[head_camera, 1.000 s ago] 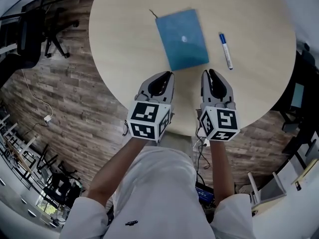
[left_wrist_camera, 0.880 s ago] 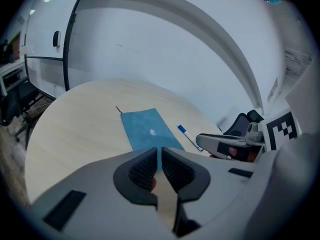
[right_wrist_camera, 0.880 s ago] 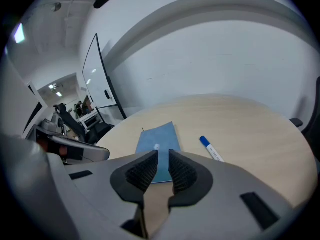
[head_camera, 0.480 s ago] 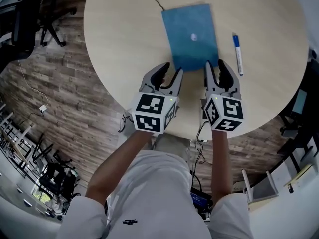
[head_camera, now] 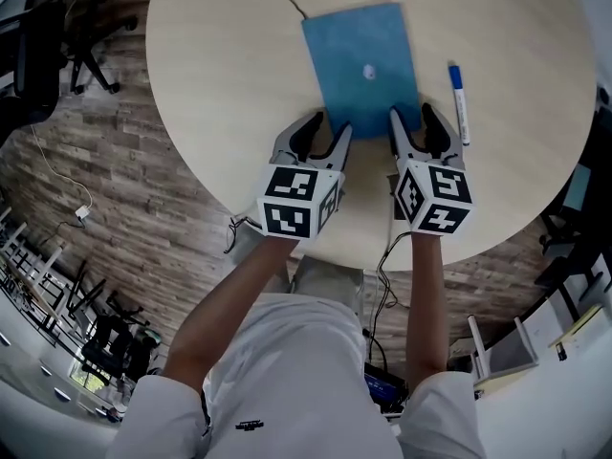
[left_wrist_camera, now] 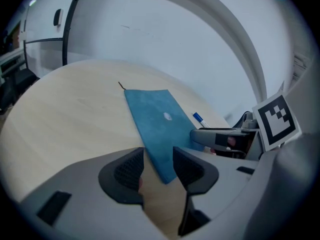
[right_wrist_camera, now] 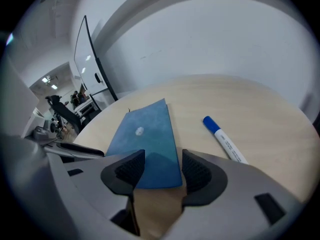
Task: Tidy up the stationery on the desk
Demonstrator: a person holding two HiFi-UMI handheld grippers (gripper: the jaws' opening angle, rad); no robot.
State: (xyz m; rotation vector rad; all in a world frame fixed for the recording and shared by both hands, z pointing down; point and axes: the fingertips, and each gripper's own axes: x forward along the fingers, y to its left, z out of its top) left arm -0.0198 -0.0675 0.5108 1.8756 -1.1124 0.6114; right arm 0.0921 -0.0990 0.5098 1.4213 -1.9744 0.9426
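Pale wood grain on the round table [head_camera: 239, 84], dark plank floor [head_camera: 134, 189] all around it, an office chair [head_camera: 57, 46] at the upper left of the head view. A flat blue notebook [head_camera: 363, 60] with a soft-looking cover lies top centre. A white marker [head_camera: 460, 103] with a blue cap lies just right of it, apart. Both forearms reach up the frame, with the left gripper [head_camera: 325, 132] and right gripper [head_camera: 411, 120] side by side at the notebook's near edge.

Left gripper view: the jaws have just been opening. The ribbed dark pads stand wide, one near corner of the notebook between them, not pressed.

Right gripper view: jaws likewise just opened wide, the other near corner framed between the pads. The marker is at right, a white wall [right_wrist_camera: 215, 44] behind.
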